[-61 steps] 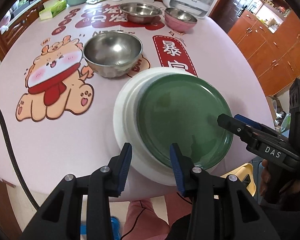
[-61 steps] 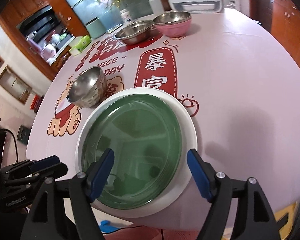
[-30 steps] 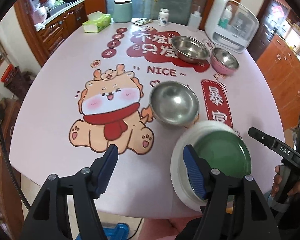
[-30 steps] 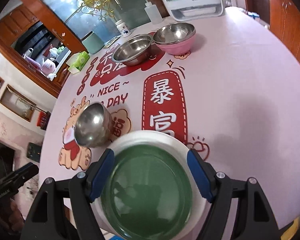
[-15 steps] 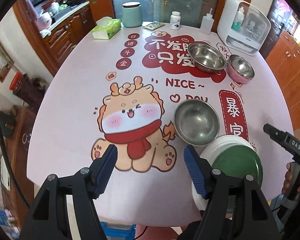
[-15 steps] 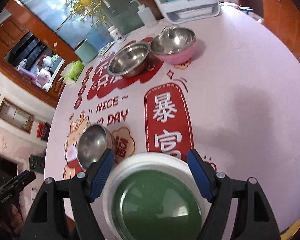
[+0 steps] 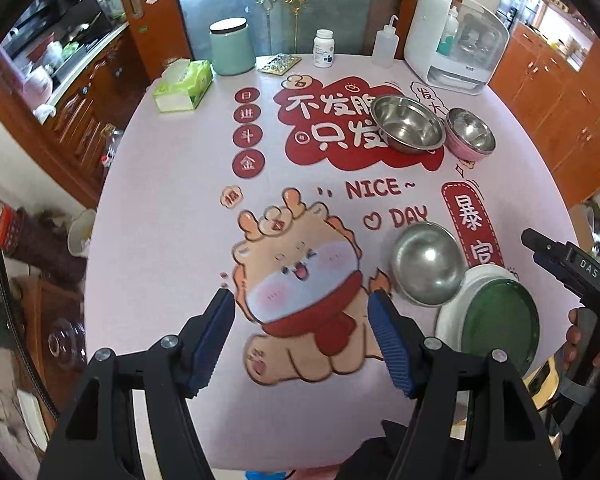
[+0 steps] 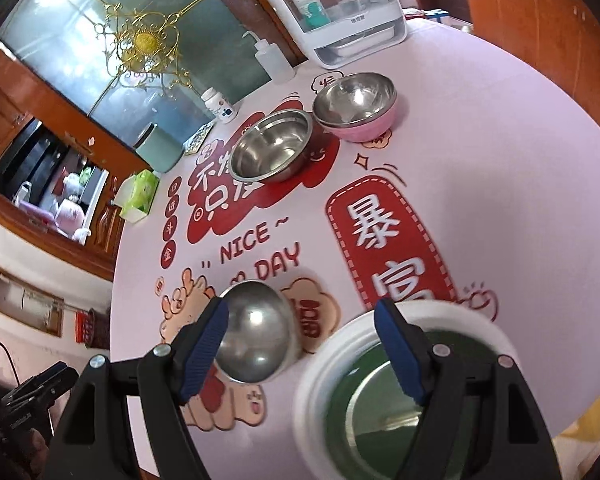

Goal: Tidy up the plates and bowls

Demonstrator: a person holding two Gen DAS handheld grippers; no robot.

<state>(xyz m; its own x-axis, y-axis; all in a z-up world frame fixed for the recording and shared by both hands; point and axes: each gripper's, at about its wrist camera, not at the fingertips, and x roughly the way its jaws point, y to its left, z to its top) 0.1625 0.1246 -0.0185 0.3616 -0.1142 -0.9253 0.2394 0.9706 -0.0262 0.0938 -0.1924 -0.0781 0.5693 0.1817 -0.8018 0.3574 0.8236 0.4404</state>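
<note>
A green plate [image 7: 498, 322] [image 8: 384, 412] lies on a white plate [image 7: 454, 312] [image 8: 328, 364] at the table's near right edge. Just left of them stands a small steel bowl [image 7: 426, 264] [image 8: 256, 330]. Farther back sit a wide steel bowl [image 7: 408, 122] [image 8: 274, 152] and a steel-lined pink bowl [image 7: 470, 136] [image 8: 356, 106]. My left gripper [image 7: 302, 338] hangs open and empty above the printed dragon. My right gripper [image 8: 302, 348] is open and empty, high above the small bowl and the plates.
At the table's [image 7: 172, 208] far edge stand a tissue box [image 7: 184, 86], a mint canister [image 7: 232, 46], a pill bottle [image 7: 324, 48], a squeeze bottle [image 7: 386, 46] and a white appliance [image 7: 456, 40]. Wooden cabinets ring the room.
Both grippers have lifted and pulled back from the stacked plates, which now look smaller and lower in each view. The left one has swung left over the dragon print.
</note>
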